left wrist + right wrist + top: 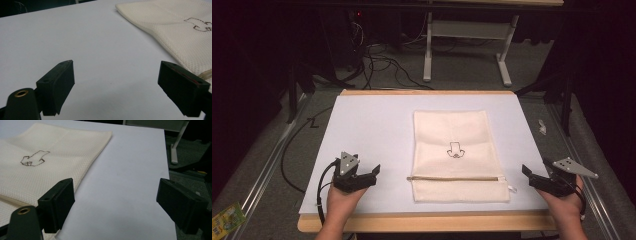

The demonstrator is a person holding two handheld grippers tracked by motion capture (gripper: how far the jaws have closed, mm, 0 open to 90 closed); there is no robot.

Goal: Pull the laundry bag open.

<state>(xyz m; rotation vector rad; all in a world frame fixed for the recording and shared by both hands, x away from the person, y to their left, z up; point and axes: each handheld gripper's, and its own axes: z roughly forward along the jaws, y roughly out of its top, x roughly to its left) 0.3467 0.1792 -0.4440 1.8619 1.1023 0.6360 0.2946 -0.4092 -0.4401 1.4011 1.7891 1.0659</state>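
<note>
I'm holding both grippers, left (373, 175) and right (528, 176), jaws apart beside the cream zip bag (453, 150), probably reaching for its zipper (456, 178) next.

The table (319, 222) has a light wooden edge, and a pale white sheet (367, 135) covers almost all of its top. On this sheet lies a cream mesh bag (457, 155), flat, a little right of the sheet's middle. A small dark drawing (455, 150) sits near the bag's centre, and a zipper (457, 178) crosses the bag close to its near end.
</note>
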